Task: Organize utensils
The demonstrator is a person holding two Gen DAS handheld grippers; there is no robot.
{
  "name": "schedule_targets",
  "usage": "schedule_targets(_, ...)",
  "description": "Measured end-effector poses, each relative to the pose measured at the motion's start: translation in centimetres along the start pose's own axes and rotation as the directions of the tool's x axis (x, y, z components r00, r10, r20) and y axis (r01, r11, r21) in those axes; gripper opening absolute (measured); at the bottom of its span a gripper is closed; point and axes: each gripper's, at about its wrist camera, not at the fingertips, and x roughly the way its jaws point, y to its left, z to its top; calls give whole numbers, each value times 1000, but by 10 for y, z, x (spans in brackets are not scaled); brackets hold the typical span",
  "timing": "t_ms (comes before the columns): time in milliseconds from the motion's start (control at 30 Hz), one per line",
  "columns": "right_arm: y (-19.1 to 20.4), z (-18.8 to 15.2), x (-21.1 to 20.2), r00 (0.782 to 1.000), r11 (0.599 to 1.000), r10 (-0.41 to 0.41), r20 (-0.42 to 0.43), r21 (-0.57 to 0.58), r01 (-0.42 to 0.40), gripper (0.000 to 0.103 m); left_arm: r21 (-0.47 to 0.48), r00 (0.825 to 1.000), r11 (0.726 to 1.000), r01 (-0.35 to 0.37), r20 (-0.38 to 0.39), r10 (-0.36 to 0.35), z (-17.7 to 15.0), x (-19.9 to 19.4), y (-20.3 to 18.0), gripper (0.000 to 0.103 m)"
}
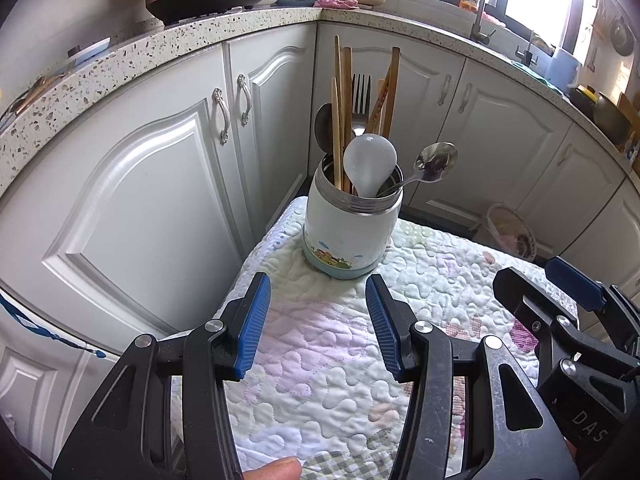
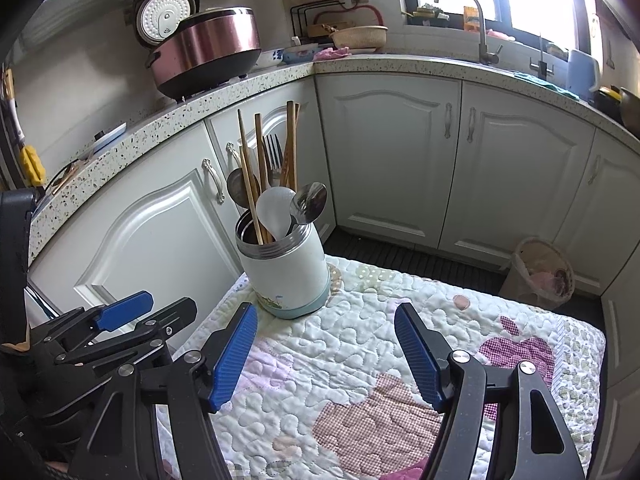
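Looks about finished: chopsticks [image 1: 340, 112], fork [image 1: 361, 96] and spoons all stand in the white jar [image 1: 348, 228] at frame centre; left gripper [image 1: 318, 320] and right gripper [image 2: 326, 354] gape empty over the bare quilt [image 2: 360, 360]

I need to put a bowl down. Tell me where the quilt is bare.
The quilted mat is bare from the utensil jar to both grippers and rightward to its edge. Only the jar's far-left corner is taken; the jar is packed with chopsticks.
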Motion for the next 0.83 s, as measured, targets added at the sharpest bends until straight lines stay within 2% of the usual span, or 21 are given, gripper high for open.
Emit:
schedule_targets(600,0,-4,5,1000,1000,2,-11,7,-2,69,19,1000,1000,-6,-1,6,-2,4,-4,49)
schedule_targets(833,-11,-11,9,1000,1000,14,-22,27,-14,69,51,999,998,27,16,-28,-6,9,-11,49)
